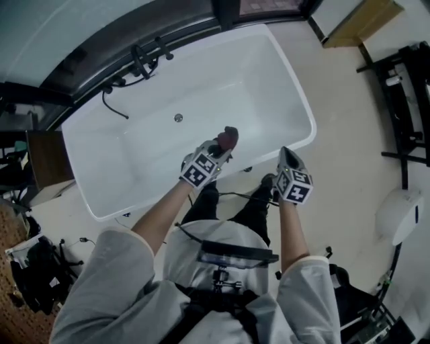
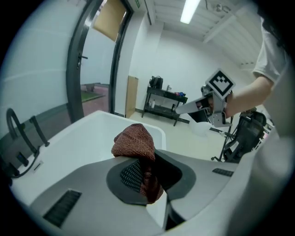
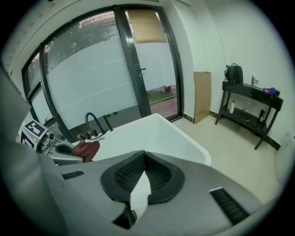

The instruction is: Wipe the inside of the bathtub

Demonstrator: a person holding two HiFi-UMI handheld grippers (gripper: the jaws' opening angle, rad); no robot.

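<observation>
A white bathtub point(image 1: 282, 80) fills the upper middle of the head view, with its drain point(image 1: 178, 117) in the floor. My left gripper point(image 1: 222, 148) hangs over the tub's near side, shut on a reddish-brown cloth point(image 1: 228, 138). In the left gripper view the cloth point(image 2: 134, 143) bunches out above the jaws of the left gripper point(image 2: 145, 161). My right gripper point(image 1: 287, 158) is above the tub's near rim, to the right of the left one. Its jaws meet at the tips with nothing between them; the right gripper point(image 3: 144, 156) points over the bathtub point(image 3: 152, 133).
A black faucet point(image 1: 144, 60) with a hose stands on the tub's far rim by the glass wall. A black rack point(image 1: 406, 101) is at the right, a brown board point(image 1: 363, 20) at the top right, and bags point(image 1: 33, 275) lie at the lower left.
</observation>
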